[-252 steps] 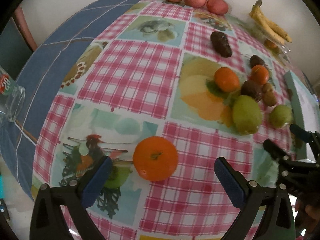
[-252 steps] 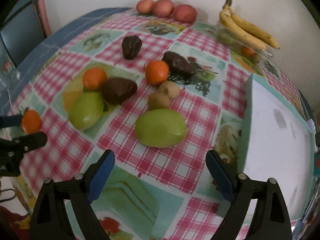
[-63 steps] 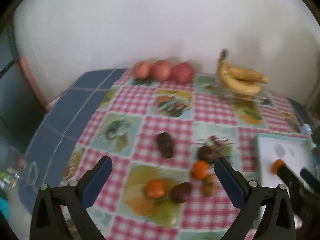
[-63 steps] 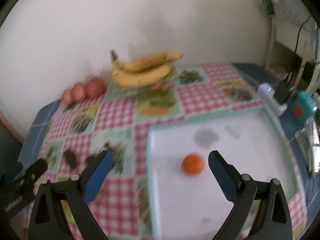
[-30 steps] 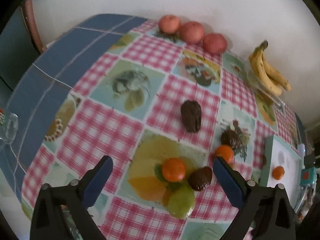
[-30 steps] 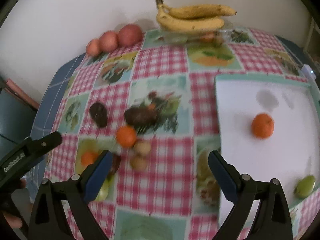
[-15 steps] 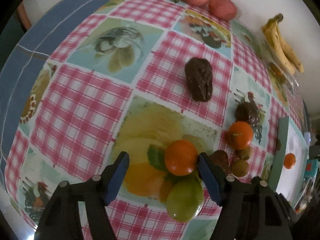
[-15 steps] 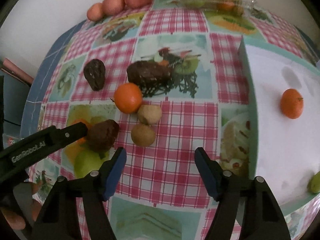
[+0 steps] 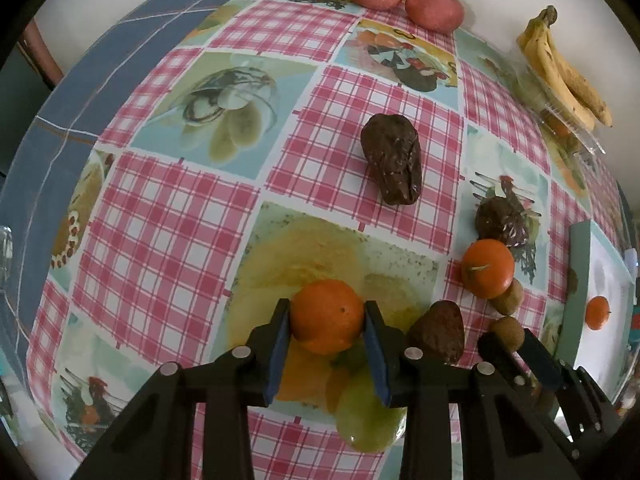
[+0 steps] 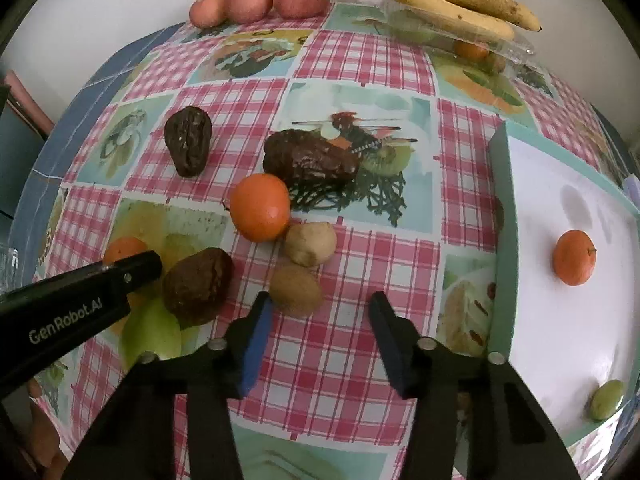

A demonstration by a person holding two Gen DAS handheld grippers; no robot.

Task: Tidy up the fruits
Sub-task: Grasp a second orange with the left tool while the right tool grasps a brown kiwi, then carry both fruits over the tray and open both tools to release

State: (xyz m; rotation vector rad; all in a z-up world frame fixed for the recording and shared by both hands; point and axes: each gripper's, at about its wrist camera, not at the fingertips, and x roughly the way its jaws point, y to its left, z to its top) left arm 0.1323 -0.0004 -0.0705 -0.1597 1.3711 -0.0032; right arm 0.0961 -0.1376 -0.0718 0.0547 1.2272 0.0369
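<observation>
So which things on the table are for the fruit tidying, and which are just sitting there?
For the job:
- orange gripped in the left tool
- second orange
- kiwis
- green fruit
- dark brown fruits
- white tray, already holding an orange

Just lying about:
- bananas
- red fruits by the wall
- checked tablecloth

Checked tablecloth (image 9: 160, 216) — fruit (image 9: 394, 160), tray (image 10: 502, 240)

Left claw (image 9: 326, 354) tight on an orange (image 9: 327, 316) beside a green fruit (image 9: 366, 420).
</observation>
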